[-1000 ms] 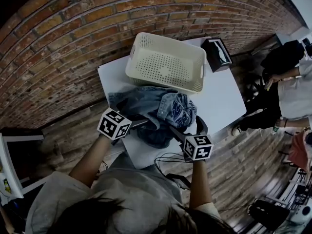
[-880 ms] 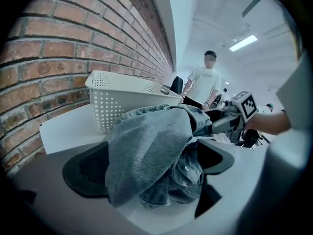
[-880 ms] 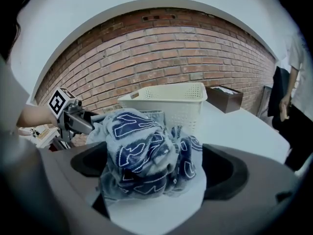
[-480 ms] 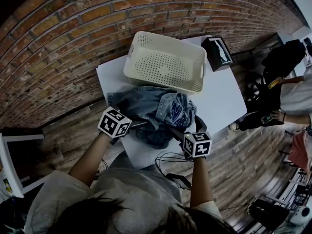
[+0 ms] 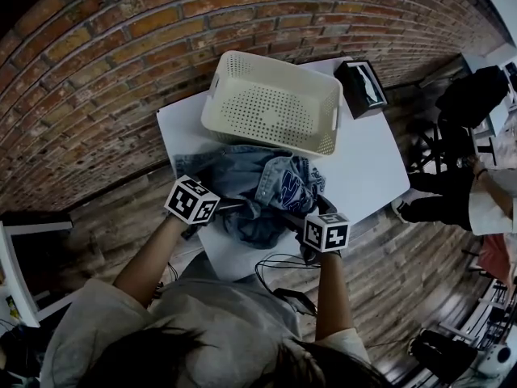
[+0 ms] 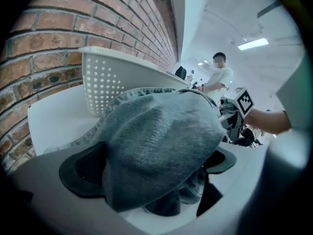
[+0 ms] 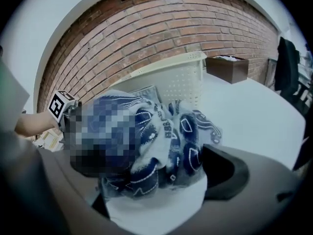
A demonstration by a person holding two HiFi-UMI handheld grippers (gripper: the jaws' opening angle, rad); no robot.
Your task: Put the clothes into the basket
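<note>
**Head view:** The basket (image 5: 242, 128) stands empty at the far side of the bench (image 5: 363, 168). The clothes (image 5: 258, 188) lie heaped on the bench just in front of it, with the left tool (image 5: 224, 208) and the right tool (image 5: 295, 218) at the heap's near edge. Nothing is packed yet, so the whole lift is left to do.

**Left gripper view:** What the head view cannot show: the jaws are opening wide, with denim bulging between them, unpinched.

**Right gripper view:** The jaws are spread around printed cloth, and one pad's face is bare.
</note>
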